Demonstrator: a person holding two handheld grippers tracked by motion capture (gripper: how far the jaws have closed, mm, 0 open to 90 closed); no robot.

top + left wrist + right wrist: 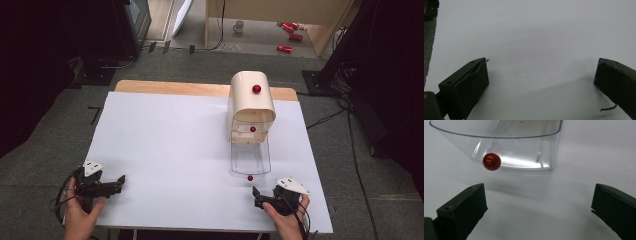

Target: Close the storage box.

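My right claw (539,202) sits low over the white table (165,150) with its jaws spread wide and nothing between them; just ahead of it, a little to the left, the clear drawer (524,147) stands pulled out of the cream cabinet (251,102), its red knob (491,161) facing me and untouched. My left claw (541,77) is well apart on the other side, jaws equally wide over bare table.

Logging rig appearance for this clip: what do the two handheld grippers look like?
Both the left gripper and right gripper are black, with two blocky, flat-faced jaws, a grey three-cornered plate on top and a dark trailing cable. No sleeves are visible.
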